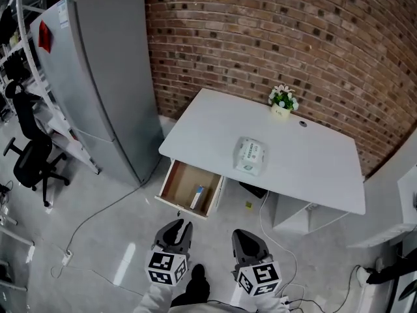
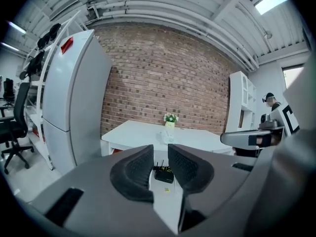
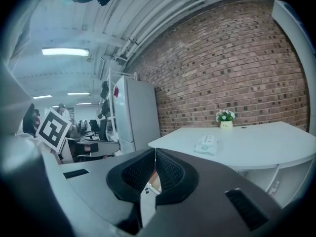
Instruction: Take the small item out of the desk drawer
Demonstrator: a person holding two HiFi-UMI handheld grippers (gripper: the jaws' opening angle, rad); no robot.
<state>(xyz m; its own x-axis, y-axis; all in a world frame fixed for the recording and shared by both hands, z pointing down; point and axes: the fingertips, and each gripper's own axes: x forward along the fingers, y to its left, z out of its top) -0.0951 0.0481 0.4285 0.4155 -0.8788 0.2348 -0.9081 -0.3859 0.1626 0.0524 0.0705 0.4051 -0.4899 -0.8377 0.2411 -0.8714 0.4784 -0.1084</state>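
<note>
the approach step appears to be in hand: the person is standing back from the white desk (image 1: 293, 168), and nothing is being reached for yet. the drawer (image 1: 184, 180) is sitting pulled out at the desk's near left corner, and the small item (image 1: 197, 197), a slim pale thing, is lying inside it close to the right wall. both grippers are hovering near the person, well apart from the drawer.

the left gripper (image 1: 176, 232) is holding its jaws apart with a narrow gap and nothing between them. the right gripper (image 1: 249, 241) is holding its jaws together at the tips, empty.

the left gripper seems better placed. the next move is calling for it to travel far and down into the drawer, with the jaws straddling the item's narrow width and clearing that right wall. the tissue pack (image 1: 249, 156) and flower pot (image 1: 283, 102) on the desk are playing no part.
</note>
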